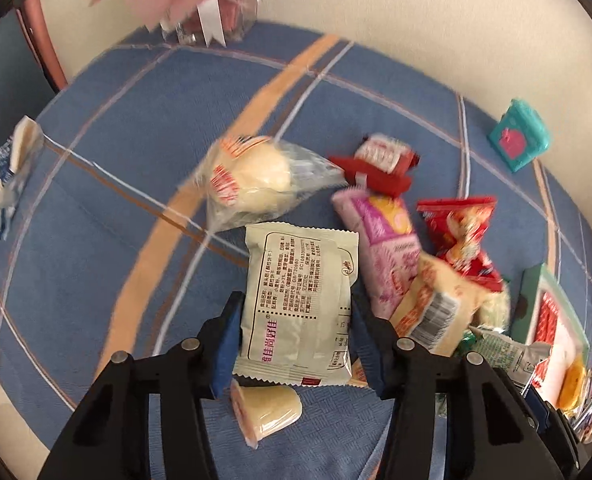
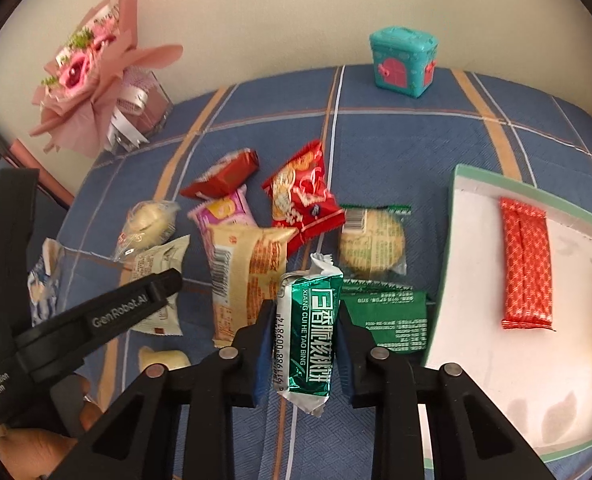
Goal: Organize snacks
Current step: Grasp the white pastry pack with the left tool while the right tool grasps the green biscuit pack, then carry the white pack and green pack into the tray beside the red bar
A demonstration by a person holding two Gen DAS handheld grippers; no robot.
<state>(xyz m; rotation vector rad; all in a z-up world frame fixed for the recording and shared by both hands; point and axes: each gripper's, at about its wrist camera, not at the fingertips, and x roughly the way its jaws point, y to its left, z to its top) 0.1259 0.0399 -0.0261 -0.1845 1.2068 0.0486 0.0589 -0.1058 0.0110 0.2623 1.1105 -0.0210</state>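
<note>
Pads on my left hand-held gripper (image 1: 296, 328) are clamped on a cream packet (image 1: 299, 304), one blue pad on each long edge, the printed back facing the camera and the packet upright between them. From the right wrist view I see this same gripper's black body reaching in from the left, its tip over that packet (image 2: 158, 280).

My right hand-held gripper (image 2: 306, 344) is closed on a green foil packet (image 2: 309, 332), gripped across its width, with the crimped top end sticking up above the pads and the lower end hanging below them.

The rest of the snacks lie in a loose pile on the blue plaid cloth (image 2: 396, 136): a clear bag with a pale bun (image 1: 252, 178), a red wrapped sweet (image 1: 380, 162), a pink packet (image 1: 380, 236), a red packet (image 1: 466, 236) and a yellow barcode packet (image 1: 436, 312) overlapping one another. A round biscuit in clear wrap (image 2: 372, 240) and a dark green packet (image 2: 388, 316) lie just beside the tray (image 2: 452, 216). A small jelly cup (image 1: 268, 412) lies on its side below the cream packet.

The tray sits to the right, white inside with a green rim, holding a red patterned bar (image 2: 526, 264) and something orange at the frame edge that I cannot make out. A teal box (image 2: 402, 60) and a pink bouquet (image 2: 92, 76) stand well apart by the wall.
</note>
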